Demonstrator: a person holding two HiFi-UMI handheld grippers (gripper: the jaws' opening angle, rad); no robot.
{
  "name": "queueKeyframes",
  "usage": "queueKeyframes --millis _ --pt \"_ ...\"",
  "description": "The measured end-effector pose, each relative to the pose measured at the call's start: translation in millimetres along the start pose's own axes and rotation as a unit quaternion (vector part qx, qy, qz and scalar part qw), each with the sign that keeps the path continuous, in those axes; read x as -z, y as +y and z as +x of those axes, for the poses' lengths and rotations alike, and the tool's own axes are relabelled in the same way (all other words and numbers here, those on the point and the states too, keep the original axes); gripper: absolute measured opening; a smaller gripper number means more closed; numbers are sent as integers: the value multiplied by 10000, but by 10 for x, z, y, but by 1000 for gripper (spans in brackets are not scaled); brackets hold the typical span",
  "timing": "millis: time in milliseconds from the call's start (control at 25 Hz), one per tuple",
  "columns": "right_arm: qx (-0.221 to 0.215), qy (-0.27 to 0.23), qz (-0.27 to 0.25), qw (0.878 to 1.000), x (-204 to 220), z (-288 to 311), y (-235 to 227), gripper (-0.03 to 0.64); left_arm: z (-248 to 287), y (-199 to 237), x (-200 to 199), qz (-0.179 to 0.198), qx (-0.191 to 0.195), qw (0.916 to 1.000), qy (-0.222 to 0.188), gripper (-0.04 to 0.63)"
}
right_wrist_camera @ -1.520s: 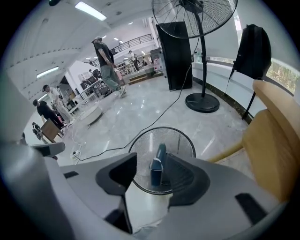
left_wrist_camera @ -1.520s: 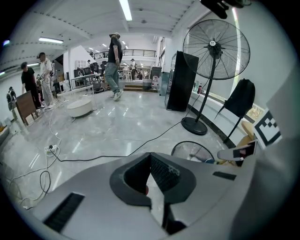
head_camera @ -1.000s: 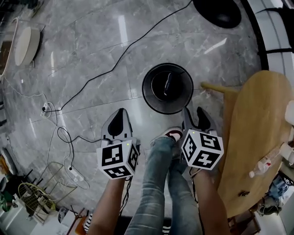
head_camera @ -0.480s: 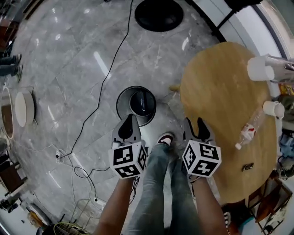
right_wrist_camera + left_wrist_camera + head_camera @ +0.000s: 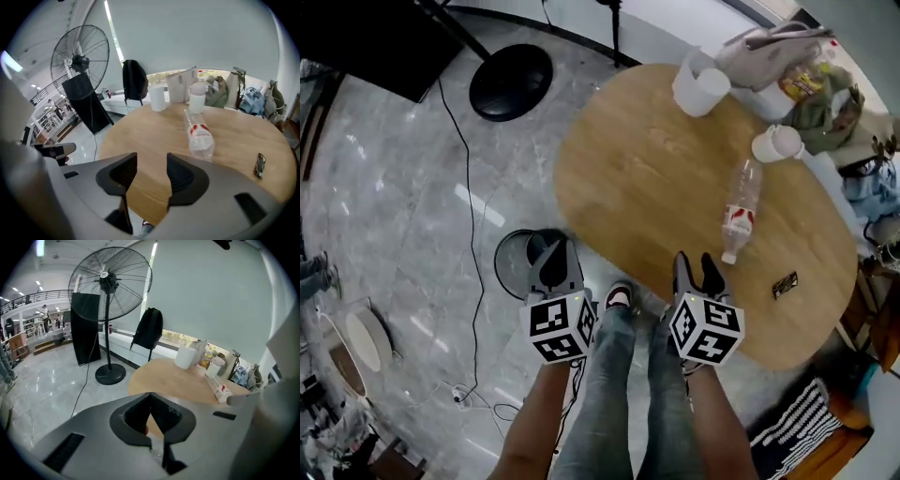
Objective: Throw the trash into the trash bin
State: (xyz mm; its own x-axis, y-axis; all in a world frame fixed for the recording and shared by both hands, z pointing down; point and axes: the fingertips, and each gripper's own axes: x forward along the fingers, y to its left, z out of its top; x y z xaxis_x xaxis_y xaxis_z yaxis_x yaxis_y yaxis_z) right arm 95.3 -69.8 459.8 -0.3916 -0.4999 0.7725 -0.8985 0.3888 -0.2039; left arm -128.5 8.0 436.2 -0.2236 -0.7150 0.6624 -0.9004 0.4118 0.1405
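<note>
In the head view the bottle (image 5: 739, 211) is seen lying on the table (image 5: 647, 159), well ahead of the left gripper (image 5: 555, 251) and right gripper (image 5: 694, 267), with the bin (image 5: 511, 267) on the floor by the left one; in the left gripper view the jaws are seen together and empty; in the right gripper view they are apart and empty with the bottle ahead, so pickup is judged in hand and a reach to the bottle is called for next.
</note>
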Motion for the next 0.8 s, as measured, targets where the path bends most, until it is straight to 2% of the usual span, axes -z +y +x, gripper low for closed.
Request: queueKeyframes --millis 200,400,800 --pt "587 -86 560 9967 76 -82 -653 206 277 -576 23 442 518 9975 213 15" --pt "957 -53 800 9922 213 -49 -1079 207 505 -1004 126 792 869 9923 399 15" --pt "1053 171 720 9917 395 288 -1285 218 783 -1268 244 1210 1085 9847 635 15"
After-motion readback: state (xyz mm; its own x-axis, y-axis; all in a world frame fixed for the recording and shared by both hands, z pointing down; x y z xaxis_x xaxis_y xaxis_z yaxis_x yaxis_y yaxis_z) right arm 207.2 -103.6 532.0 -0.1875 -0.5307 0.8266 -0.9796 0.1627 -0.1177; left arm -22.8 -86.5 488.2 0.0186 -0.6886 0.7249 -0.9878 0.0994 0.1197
